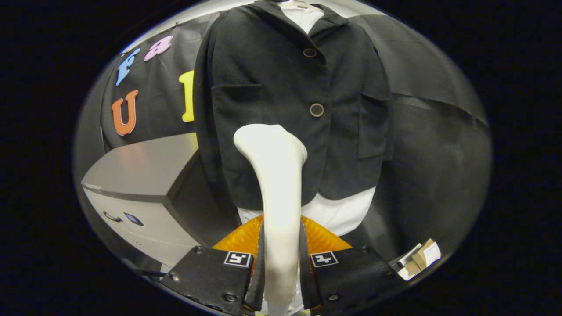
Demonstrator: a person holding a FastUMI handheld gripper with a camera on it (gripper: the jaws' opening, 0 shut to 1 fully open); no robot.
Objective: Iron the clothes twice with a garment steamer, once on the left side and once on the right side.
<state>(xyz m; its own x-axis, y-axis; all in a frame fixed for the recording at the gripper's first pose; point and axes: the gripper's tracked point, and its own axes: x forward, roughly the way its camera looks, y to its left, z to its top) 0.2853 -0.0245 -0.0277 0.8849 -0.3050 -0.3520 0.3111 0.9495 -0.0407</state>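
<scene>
The gripper (281,259) has both fingers pressed on the handle of a white garment steamer (275,175), which rises ahead of them to a flared head. The head sits at the lower front of a black jacket (281,87) hanging over a white shirt (338,213). Left of the jacket stands a grey cabinet (140,171); near right lie cardboard scraps (419,259).

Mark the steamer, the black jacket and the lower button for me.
garment steamer (274,175): gripper view, on its neck, clamped between the fingers of the hand-held gripper (281,254).
black jacket (263,74): gripper view, on its chest panel.
lower button (316,109): gripper view, on the button face.
</scene>
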